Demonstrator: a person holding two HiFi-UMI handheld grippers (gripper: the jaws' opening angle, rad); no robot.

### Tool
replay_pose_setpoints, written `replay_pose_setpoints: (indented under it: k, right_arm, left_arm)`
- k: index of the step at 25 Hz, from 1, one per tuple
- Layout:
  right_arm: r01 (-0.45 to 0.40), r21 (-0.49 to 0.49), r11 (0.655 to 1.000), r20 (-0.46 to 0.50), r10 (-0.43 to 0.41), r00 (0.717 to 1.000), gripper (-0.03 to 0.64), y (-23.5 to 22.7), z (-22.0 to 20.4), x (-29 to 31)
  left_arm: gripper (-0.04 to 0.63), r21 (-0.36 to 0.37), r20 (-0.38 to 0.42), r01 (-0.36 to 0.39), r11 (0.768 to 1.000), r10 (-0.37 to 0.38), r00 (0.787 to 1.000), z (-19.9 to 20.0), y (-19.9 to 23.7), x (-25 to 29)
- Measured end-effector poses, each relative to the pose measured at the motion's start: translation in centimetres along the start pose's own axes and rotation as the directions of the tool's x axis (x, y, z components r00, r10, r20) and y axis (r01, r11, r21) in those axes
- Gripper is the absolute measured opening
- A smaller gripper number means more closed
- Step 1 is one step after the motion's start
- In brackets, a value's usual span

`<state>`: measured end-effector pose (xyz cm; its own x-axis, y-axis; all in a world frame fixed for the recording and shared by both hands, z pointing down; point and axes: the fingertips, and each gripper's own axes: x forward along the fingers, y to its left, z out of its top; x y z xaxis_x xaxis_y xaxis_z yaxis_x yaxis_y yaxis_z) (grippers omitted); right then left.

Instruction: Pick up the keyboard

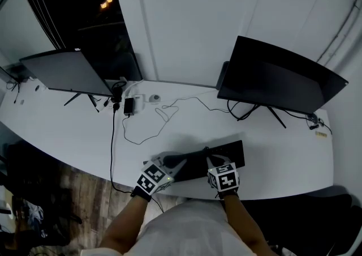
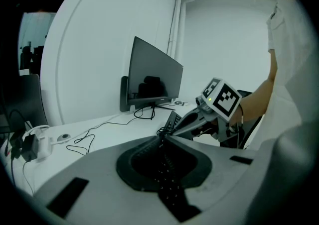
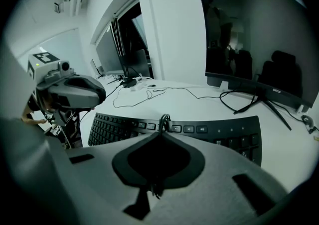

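Head view: I am looking down at a black curved plastic keyboard. It is sitting near the front edge of the long white desk, between my two grippers.
Left gripper: its jaws are squeezing all the way together, and they seem to be pinching the left end of the keyboard.
Right gripper: its jaws are almost together too, and they seem to be biting the near edge around the middle.
Slipping: I am only pinching thin edges, so the far side could sag and slide out.
Twisting: if I lift one hand faster than the other, the keyboard could tip and pop free.
Thin dark cable: it is lying on the desk just behind. I cannot tell if it joins the keyboard, but it could tug back.
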<state>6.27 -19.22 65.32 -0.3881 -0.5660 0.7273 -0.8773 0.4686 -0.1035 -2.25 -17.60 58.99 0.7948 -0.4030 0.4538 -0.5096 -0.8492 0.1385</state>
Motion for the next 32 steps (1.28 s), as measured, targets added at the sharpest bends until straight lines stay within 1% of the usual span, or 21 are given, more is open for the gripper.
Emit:
replay_pose_setpoints:
  k: [11, 18, 19, 20, 21, 22, 26, 29, 32]
  right_arm:
    - [0.011, -0.132, 0.991, 0.083, 0.000, 0.997, 0.012, 0.4, 2.9, -2.5]
    - [0.038, -0.239, 0.970, 0.133, -0.006, 0.991, 0.012, 1.3, 4.9, -4.0]
    - [0.041, -0.253, 0.967, 0.139, -0.006, 0.990, 0.012, 1.4, 5.2, -4.2]
    - [0.043, -0.266, 0.963, 0.146, -0.004, 0.989, 0.012, 1.6, 5.4, -4.4]
    - [0.045, -0.279, 0.959, 0.152, -0.001, 0.988, 0.012, 1.7, 5.7, -4.5]
    - [0.046, -0.295, 0.954, 0.159, 0.002, 0.987, 0.012, 1.9, 6.0, -4.7]
    - [0.059, -0.373, 0.926, 0.177, 0.009, 0.984, 0.012, 2.9, 7.1, -5.5]
    - [0.064, -0.409, 0.910, 0.187, 0.015, 0.982, 0.012, 3.6, 7.7, -5.7]
    - [0.065, -0.438, 0.897, 0.196, 0.024, 0.980, 0.012, 4.2, 8.3, -5.9]
  left_arm:
    - [0.030, 0.014, -0.003, -0.007, 1.000, 0.007, 1.000, 1.1, 0.4, 0.2]
    - [0.032, 0.032, 0.017, -0.025, 0.999, 0.024, 1.000, 1.2, 1.2, 0.1]
    - [0.039, 0.032, 0.018, -0.026, 0.999, 0.026, 1.000, 1.2, 1.2, 0.0]
    - [0.070, 0.032, 0.016, -0.028, 0.999, 0.028, 0.999, 1.2, 1.2, 0.0]
    - [0.126, 0.032, 0.013, -0.029, 0.999, 0.029, 1.000, 1.1, 1.3, 0.1]
    - [0.163, 0.033, 0.007, -0.028, 0.999, 0.028, 1.000, 1.1, 1.4, 0.1]
    - [0.195, 0.017, -0.019, 0.003, 1.000, -0.002, 1.000, 1.2, 1.0, -0.2]
    - [0.209, 0.008, -0.043, 0.029, 1.000, -0.028, 0.999, 1.0, 0.7, -0.2]
    - [0.232, 0.015, -0.057, 0.034, 0.999, -0.033, 0.998, 0.8, 0.8, -0.3]
